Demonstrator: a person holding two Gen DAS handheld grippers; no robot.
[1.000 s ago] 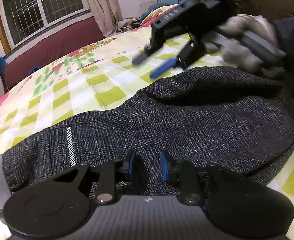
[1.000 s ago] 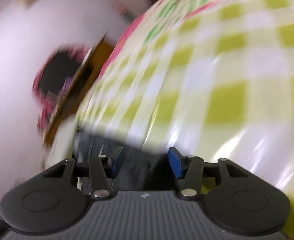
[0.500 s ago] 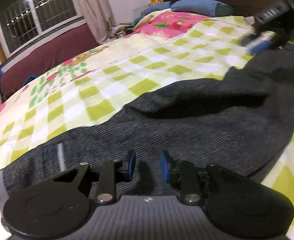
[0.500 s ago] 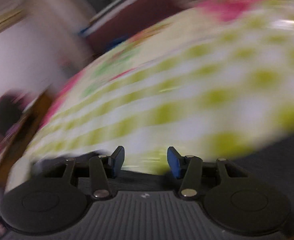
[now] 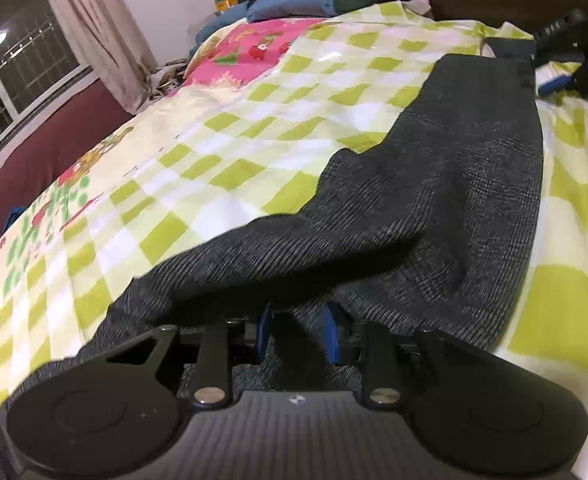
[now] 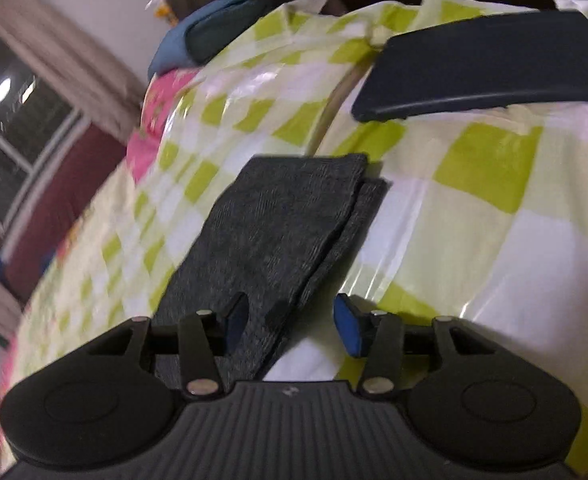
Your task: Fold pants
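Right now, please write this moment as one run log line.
stage: fold pants, legs stacked | left gripper: open over pants | right gripper: open over leg ends | surface: checked bedsheet

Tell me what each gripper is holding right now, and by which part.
Nothing is clearly held. The left gripper stands slightly parted at the pants' raised near fold; contact cannot be told. The right gripper stands open over the leg ends, gripping nothing.

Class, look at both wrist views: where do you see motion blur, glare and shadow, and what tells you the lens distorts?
Left wrist view: mostly sharp; the pants cast a dark shadow under their raised fold, and the bedspread bulges like a dome. Right wrist view: the window side is smeared, glare streaks the bedspread's glossy checks, and the bed curves strongly.
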